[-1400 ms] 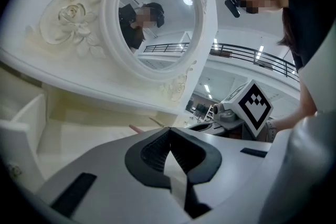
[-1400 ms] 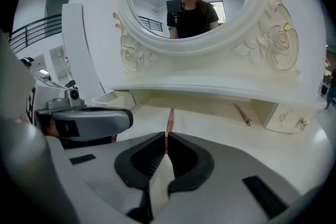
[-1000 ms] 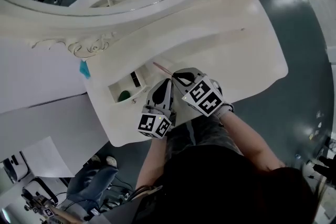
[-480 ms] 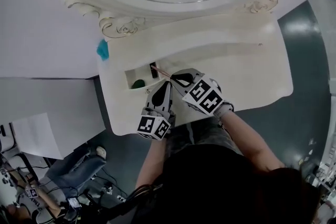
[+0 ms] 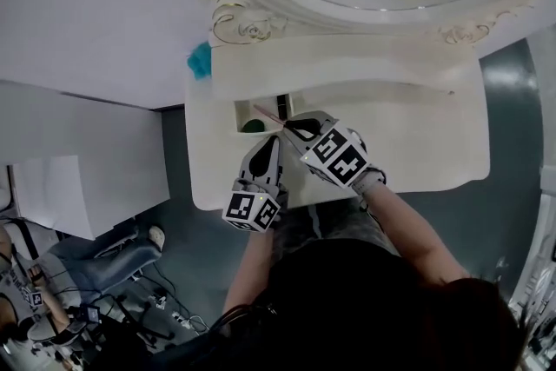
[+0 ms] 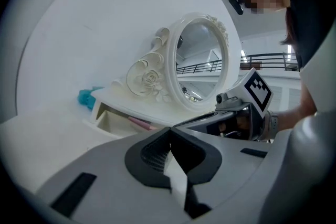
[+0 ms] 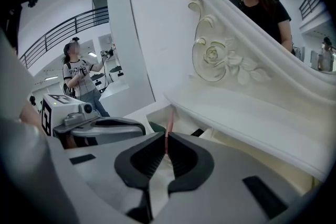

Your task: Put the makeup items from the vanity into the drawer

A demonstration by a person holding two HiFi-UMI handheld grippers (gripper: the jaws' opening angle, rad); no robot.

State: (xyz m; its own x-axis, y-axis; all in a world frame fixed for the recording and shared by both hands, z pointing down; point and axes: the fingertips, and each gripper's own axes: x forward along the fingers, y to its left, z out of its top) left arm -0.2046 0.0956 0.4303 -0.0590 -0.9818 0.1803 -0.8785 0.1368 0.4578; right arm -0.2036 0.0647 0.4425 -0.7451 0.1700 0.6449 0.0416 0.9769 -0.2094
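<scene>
Both tools now sit closer to the open drawer [image 5: 238, 113] than a second ago, and the slim pink makeup stick [image 5: 268, 115] reaches over its rim. The right tool [image 5: 289, 129] is clamped on the stick's lower end, with the stick slanting out from between its jaws. The left tool [image 5: 270, 143], jaws together and empty, hovers just beside it above the white vanity worktop [image 5: 417, 126]. A green item [image 5: 253, 126] lies inside the drawer. A teal object [image 5: 201, 61] rests at the worktop's corner, near the ornate mirror frame [image 5: 248, 29].
</scene>
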